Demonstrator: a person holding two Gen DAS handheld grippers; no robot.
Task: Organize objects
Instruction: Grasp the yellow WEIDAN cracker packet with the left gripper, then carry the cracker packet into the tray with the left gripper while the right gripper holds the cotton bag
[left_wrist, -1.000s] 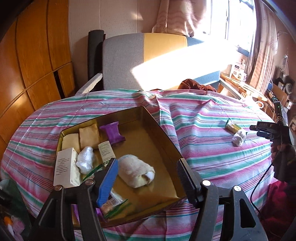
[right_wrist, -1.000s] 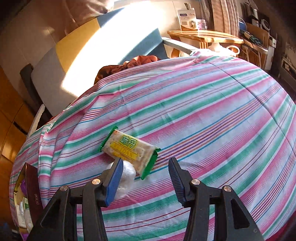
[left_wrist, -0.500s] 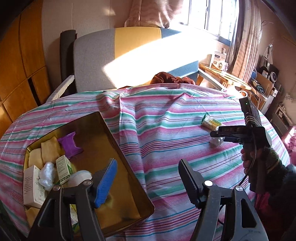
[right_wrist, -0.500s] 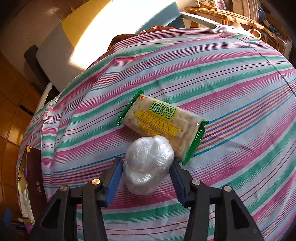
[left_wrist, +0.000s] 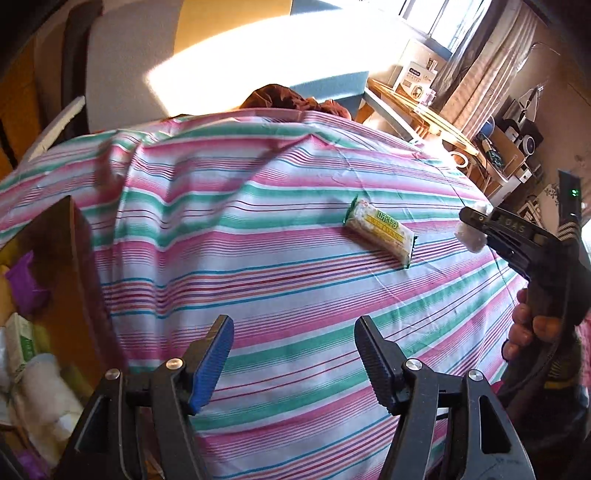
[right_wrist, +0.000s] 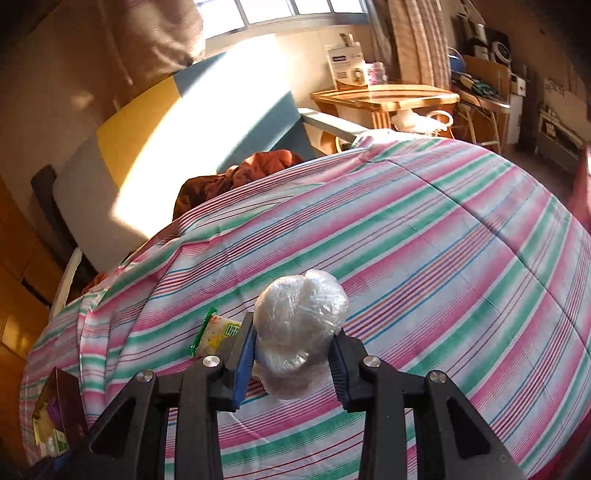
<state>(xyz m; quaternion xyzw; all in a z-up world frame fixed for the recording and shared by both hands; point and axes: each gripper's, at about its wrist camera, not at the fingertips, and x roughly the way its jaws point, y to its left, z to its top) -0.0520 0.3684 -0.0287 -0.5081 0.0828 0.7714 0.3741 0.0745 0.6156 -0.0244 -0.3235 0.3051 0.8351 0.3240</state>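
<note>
My right gripper is lifted off the striped tablecloth and grips a white ball wrapped in clear plastic, its jaws closing tight on it. The left wrist view shows that ball at the right edge, in the right gripper held by a hand. A green and yellow cracker packet lies on the cloth beyond my left gripper. Those jaws are closing a little with nothing between them. The packet also peeks out left of the right fingers.
An open brown box with several packets inside sits at the table's left; it also shows in the right wrist view. Behind the table stand a grey, yellow and blue sofa with a brown cloth, and a wooden side table.
The right gripper moved onto the wrapped ball, shut on it and lifted it off the cloth. The left gripper swung right, away from the box and toward the cracker packet.
</note>
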